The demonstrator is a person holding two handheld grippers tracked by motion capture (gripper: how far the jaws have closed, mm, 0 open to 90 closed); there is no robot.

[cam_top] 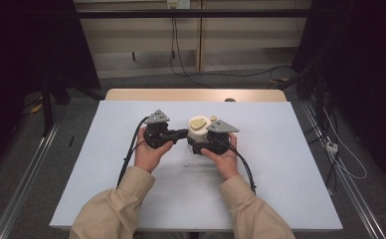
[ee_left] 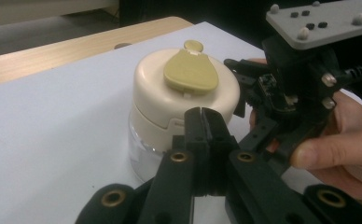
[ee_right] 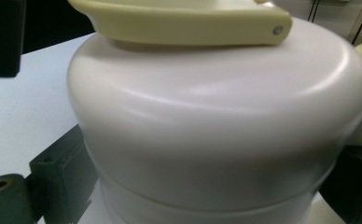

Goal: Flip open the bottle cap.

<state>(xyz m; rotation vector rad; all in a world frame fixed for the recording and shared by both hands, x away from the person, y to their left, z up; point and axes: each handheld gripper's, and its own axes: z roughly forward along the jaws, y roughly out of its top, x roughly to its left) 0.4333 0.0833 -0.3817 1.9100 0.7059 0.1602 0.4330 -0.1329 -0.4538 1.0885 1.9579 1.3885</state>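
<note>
We see both forearms in tan sleeves reaching in from the near edge, hands level over the white table top point(cam_top: 106, 169). The left gripper point(cam_top: 182, 133) points sideways at the jar point(cam_top: 199, 133) — its jaws clenched flat together on nothing, tips just at the cream lid point(ee_left: 184, 100). The right gripper point(cam_top: 204, 146) comes in from the near side, its jaws set on either side of the jar and grasping it. The jar stands upright mid-table, its olive flip tab point(ee_left: 190, 71) lying flat.
</note>
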